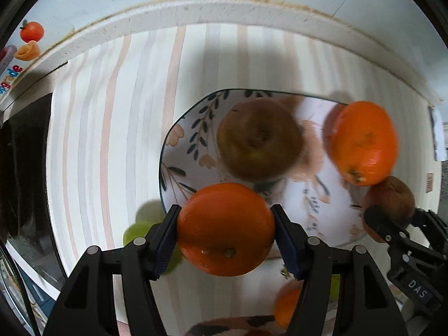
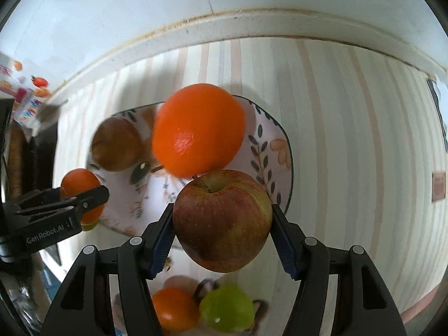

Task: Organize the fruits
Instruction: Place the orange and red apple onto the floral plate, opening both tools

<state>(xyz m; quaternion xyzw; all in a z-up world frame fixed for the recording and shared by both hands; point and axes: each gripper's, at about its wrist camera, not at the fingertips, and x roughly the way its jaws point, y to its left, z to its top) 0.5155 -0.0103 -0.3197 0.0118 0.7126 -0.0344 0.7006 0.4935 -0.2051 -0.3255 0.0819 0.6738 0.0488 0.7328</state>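
Bare striped tabletop (image 1: 112,128) left of plate (image 1: 179,128) (open for passing); apple (image 1: 259,140) and orange (image 1: 364,142) crowding plate centre.

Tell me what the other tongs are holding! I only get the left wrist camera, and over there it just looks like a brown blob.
Observer: The right tongs are shut on a red and yellow apple. Its stem end faces the camera.
Operator: Is any fruit under it?
Observer: Yes. Near the bottom edge of the right wrist view, a green fruit and a small orange sit side by side.
Operator: Can that camera see my tongs?
Observer: It sees the left tongs from the side, shut on an orange, with GenRobot.AI printed on the body.
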